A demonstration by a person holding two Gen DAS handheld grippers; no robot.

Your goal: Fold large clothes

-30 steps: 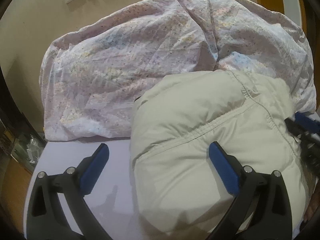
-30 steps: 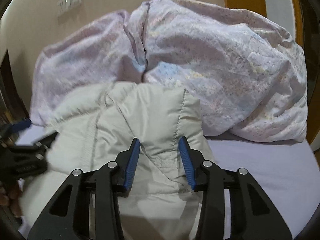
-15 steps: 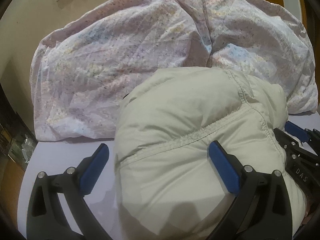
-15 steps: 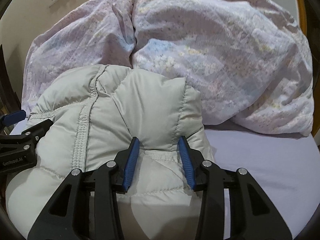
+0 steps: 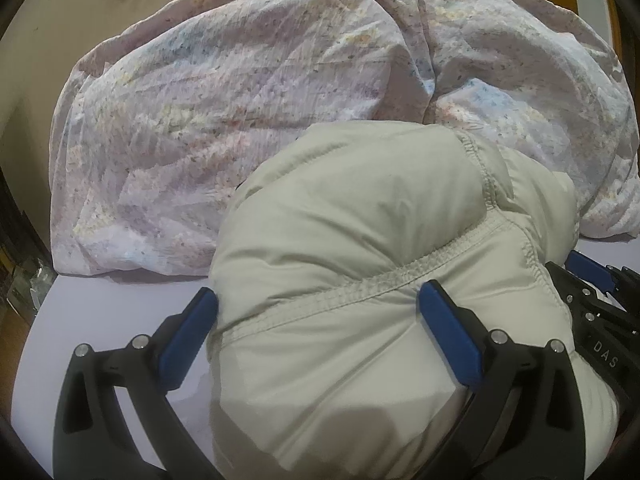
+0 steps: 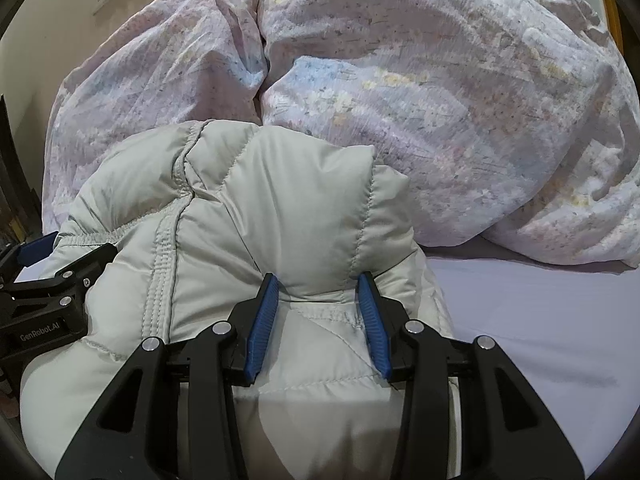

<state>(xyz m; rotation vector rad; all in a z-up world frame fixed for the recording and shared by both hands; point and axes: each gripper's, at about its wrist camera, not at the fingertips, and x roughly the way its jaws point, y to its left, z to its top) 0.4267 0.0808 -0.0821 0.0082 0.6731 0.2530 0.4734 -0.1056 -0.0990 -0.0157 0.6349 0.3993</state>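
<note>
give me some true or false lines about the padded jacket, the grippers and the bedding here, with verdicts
1. The pale grey quilted puffer jacket lies bundled on the lilac bedsheet. True.
2. The right gripper pinches a fold of the jacket between its blue pads. True.
3. The jacket is bright red. False: it is pale grey.
4. The crumpled floral quilt lies in front of the jacket, nearest the cameras. False: it is heaped behind the jacket, by the wall.
5. The left gripper has its jaws spread wide around the jacket's bulk. True.
</note>
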